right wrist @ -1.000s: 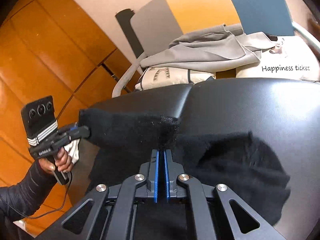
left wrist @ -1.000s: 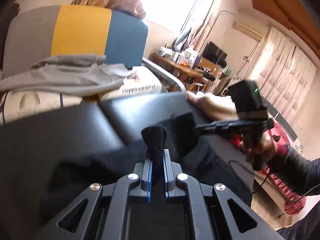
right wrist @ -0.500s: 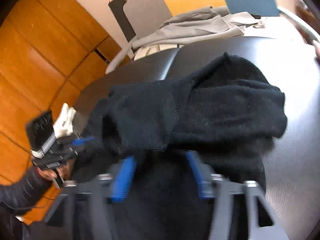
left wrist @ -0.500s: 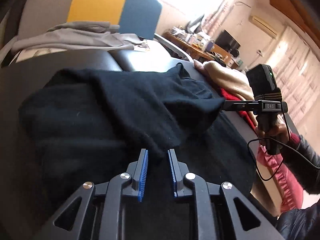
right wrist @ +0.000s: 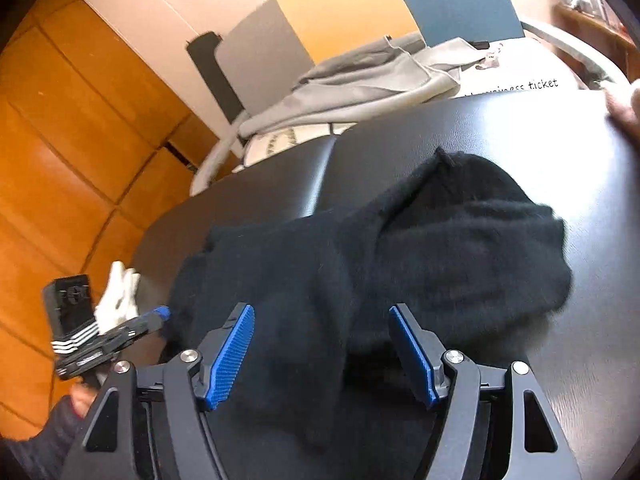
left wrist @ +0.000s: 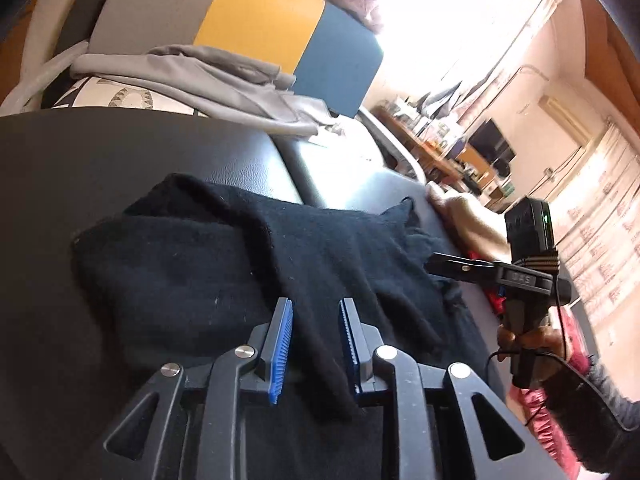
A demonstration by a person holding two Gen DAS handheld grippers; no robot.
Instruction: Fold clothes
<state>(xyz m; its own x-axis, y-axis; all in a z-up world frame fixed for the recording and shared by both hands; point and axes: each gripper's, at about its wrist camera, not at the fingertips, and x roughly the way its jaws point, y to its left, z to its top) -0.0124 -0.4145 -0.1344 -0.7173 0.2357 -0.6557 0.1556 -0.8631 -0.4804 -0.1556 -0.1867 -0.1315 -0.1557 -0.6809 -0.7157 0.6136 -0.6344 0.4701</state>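
Your left gripper [left wrist: 314, 320] hovers over the black sweater [left wrist: 248, 264], its blue-padded jaws opening, a ridge of the knit lying loose between them, ungripped. Your right gripper [right wrist: 332, 340] stands with jaws wide apart but closing slightly, a fold of the same sweater between the pads without being pinched. The sweater lies rumpled and partly doubled over on the dark padded table [right wrist: 500, 136], with a grey garment [left wrist: 208, 76] heaped beyond its far edge.
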